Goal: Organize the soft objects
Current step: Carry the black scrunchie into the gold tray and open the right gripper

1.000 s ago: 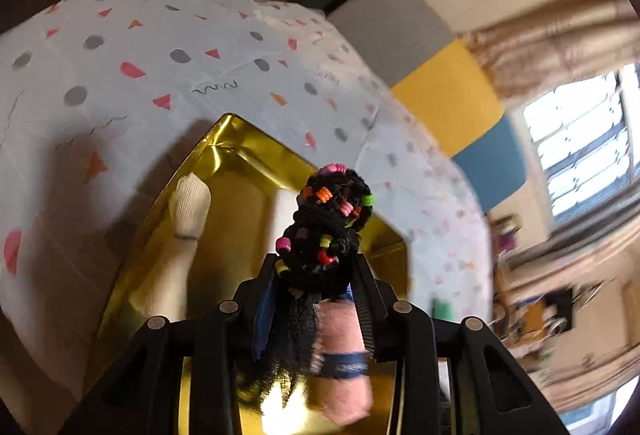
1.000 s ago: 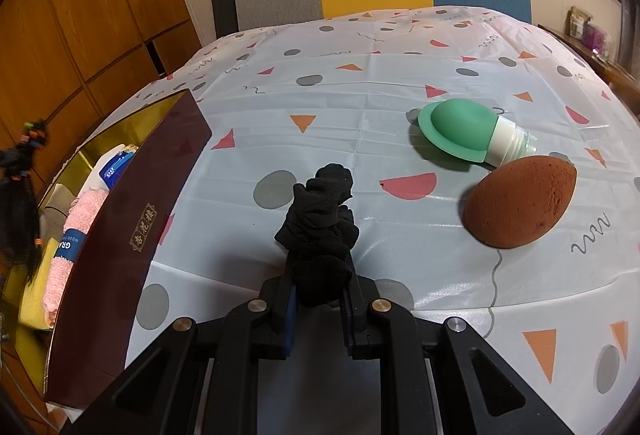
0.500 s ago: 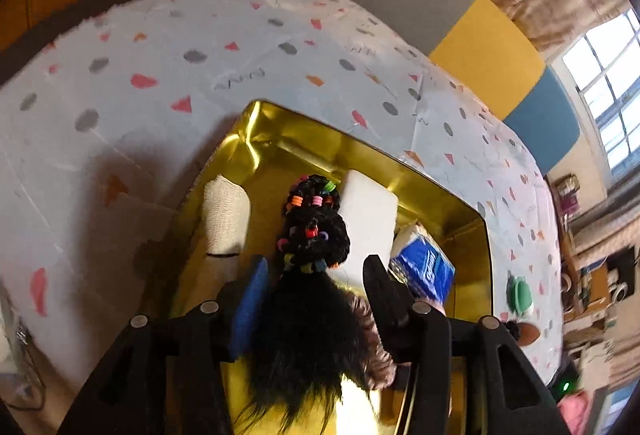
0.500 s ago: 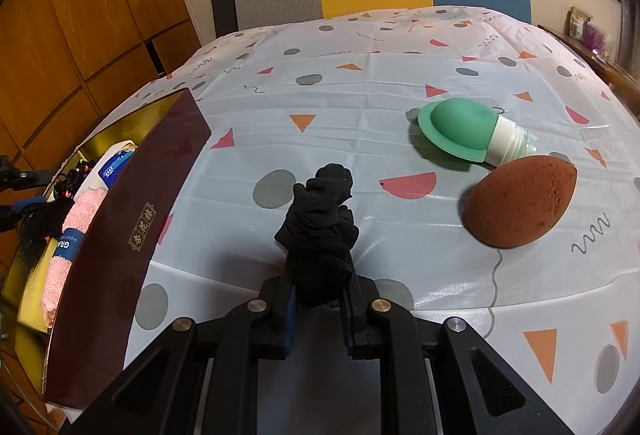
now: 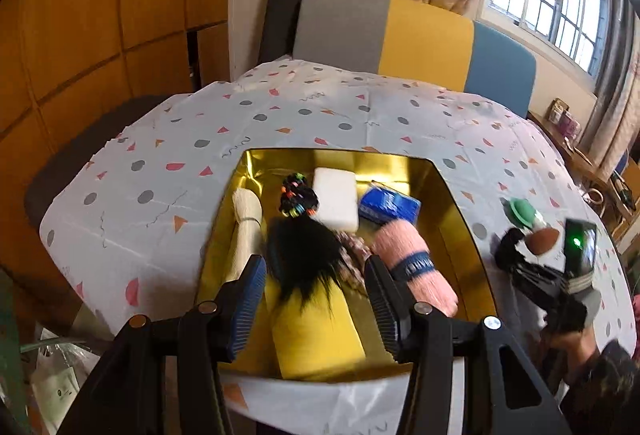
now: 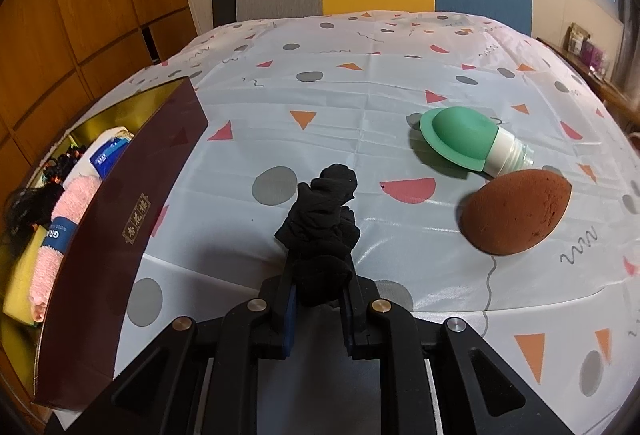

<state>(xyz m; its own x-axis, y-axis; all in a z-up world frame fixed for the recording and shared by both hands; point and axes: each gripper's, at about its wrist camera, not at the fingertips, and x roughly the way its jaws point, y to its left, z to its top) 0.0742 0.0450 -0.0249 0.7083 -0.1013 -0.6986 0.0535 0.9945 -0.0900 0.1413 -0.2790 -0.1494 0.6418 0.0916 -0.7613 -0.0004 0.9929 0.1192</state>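
Gold-lined box (image 5: 452,195) already loaded with most of the soft things: cream roll (image 5: 248,219) along its left wall, black beaded hairpiece (image 5: 300,235) beside that, white sponge (image 5: 336,197) and blue tissue pack (image 5: 390,205) toward its far wall, pink towel (image 5: 412,263) and yellow cloth (image 5: 316,331) nearer. Well right of the box, out on the tablecloth (image 6: 360,107): green-capped bottle (image 6: 468,143) and brown sponge (image 6: 516,211), not yet sorted. Left gripper (image 5: 316,299) just opened, jaws spread over the hairpiece, pinching nothing. Right gripper (image 6: 320,299) pressed together on black sock bundle (image 6: 324,219), right of the box.
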